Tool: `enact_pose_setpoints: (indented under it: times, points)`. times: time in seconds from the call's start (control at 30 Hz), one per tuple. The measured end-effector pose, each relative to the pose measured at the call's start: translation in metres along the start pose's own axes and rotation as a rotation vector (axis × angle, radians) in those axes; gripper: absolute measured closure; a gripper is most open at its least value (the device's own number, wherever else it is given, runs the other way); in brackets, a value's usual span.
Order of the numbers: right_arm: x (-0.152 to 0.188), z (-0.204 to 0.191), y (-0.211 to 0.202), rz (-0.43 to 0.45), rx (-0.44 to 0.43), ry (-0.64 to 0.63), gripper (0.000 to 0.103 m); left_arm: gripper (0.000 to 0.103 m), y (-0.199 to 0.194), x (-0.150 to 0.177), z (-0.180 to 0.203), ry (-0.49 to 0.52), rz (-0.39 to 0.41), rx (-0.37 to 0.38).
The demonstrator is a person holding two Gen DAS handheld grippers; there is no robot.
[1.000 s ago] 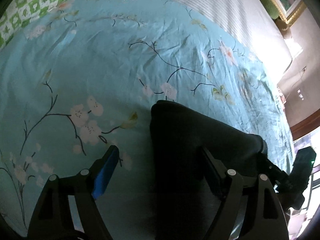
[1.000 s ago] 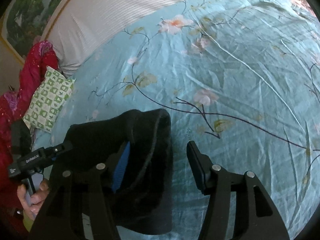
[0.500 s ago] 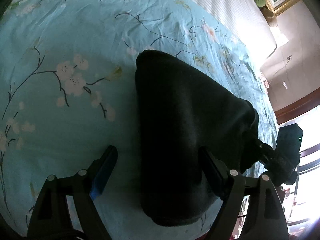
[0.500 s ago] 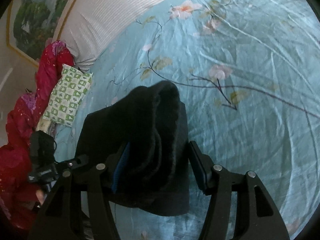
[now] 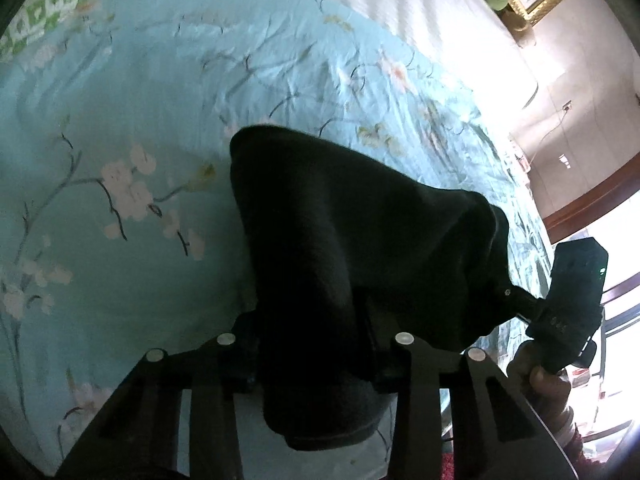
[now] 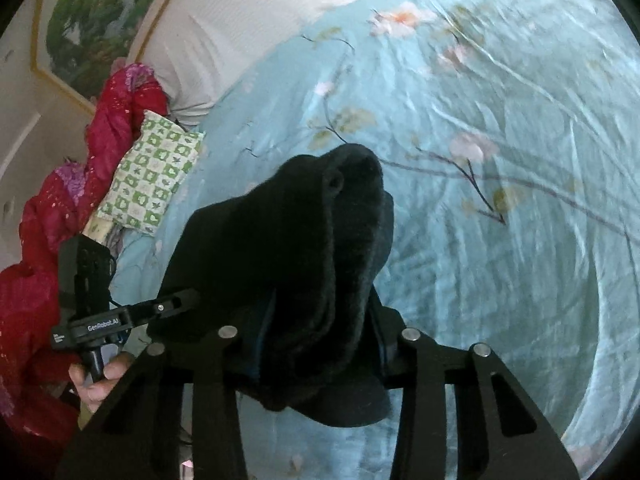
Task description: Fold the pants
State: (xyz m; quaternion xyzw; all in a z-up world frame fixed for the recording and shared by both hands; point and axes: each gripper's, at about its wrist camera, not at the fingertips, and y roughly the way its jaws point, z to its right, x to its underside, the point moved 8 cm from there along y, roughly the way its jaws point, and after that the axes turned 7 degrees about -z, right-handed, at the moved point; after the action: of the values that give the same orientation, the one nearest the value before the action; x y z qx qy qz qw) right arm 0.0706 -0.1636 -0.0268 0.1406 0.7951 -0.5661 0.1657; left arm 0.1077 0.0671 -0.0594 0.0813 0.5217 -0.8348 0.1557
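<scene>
Pants (image 5: 360, 264): dark, bunched, lifted over the blue flowered bedsheet (image 5: 120, 120), centre of frame.
Left gripper (image 5: 316, 344): jaws closing, pants clamped between.
Right gripper (image 6: 320, 336): jaws closing, pants clamped, pointed downward.

Counts:
- black pants (image 5: 360, 248): 1, bunched bundle
- grippers: 2, left gripper (image 5: 312, 344), right gripper (image 6: 316, 328); each shows 2 fingers
- hands on gripper handles: 2, left hand (image 6: 100, 380), right hand (image 5: 548, 384)
- floral blue bedsheet (image 5: 120, 100): 1
- green-white checked pillow (image 6: 152, 172): 1
- red quilt (image 6: 36, 240): 1, heaped at bed edge
- framed painting (image 6: 92, 20): 1, gold frame
- white striped cover (image 6: 248, 20): 1, at head of bed
</scene>
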Motion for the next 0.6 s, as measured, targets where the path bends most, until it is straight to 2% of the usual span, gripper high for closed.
enact_pose_setpoints:
  times: [0.2, 0.33, 0.6]
  points:
    - [-0.027, -0.027, 0.0, 0.031, -0.03, -0.067, 0.064, 0.067, -0.03, -0.02, -0.006, -0.007, 0.085, -0.048]
    - [-0.052, -0.044, 0.015, 0.035, -0.071, -0.1, 0.064, 0.067, -0.052, -0.045, -0.027, -0.027, 0.141, -0.068]
    - [-0.099, -0.065, 0.081, -0.029, -0.097, -0.144, 0.064, 0.067, -0.054, -0.091, -0.079, -0.092, 0.164, -0.151]
